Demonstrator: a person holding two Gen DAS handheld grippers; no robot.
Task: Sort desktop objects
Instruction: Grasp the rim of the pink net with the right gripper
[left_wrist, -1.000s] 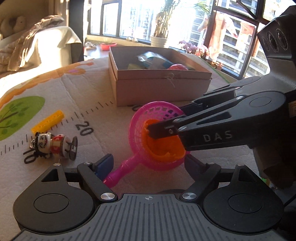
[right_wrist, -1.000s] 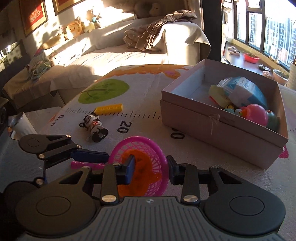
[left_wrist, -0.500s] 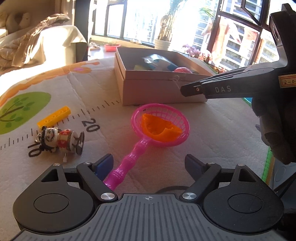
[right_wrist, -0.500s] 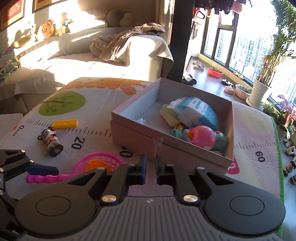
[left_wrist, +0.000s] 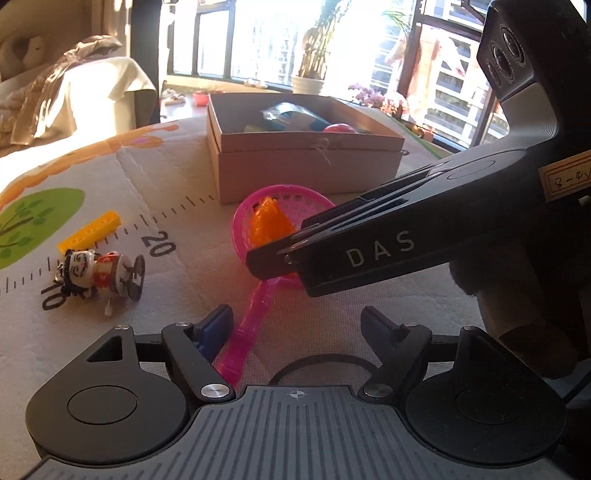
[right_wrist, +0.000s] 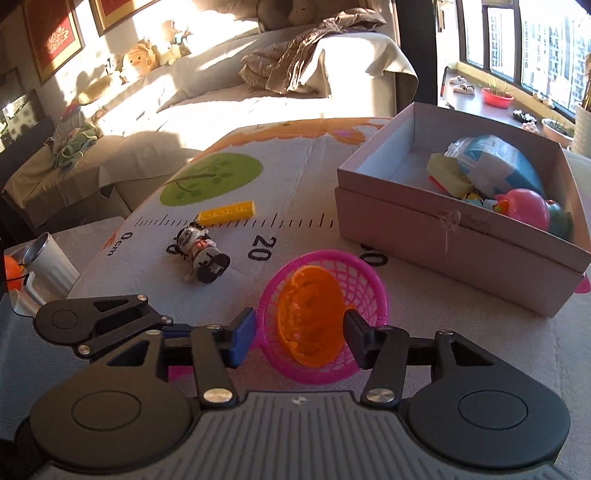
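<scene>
A pink toy net (left_wrist: 280, 221) (right_wrist: 364, 288) lies on the play mat with an orange shell mould (left_wrist: 267, 221) (right_wrist: 310, 317) tilted up in its basket. My right gripper (right_wrist: 299, 330) is open, its fingers on either side of the orange mould at the net's rim. My left gripper (left_wrist: 297, 325) is open just above the mat, the net's handle (left_wrist: 245, 332) beside its left finger. A cardboard box (left_wrist: 306, 168) (right_wrist: 461, 236) with several toys stands behind the net.
A wind-up figure (left_wrist: 99, 277) (right_wrist: 201, 254) and a yellow brick (left_wrist: 90, 232) (right_wrist: 227, 213) lie on the mat to the left. A black hair band (left_wrist: 325, 365) lies under my left gripper. A metal cup (right_wrist: 44, 258) stands off the mat's left edge.
My right gripper came back down from above the box and opened around the orange mould. The mould now stands more upright in the net. My left gripper stayed open by the handle.
</scene>
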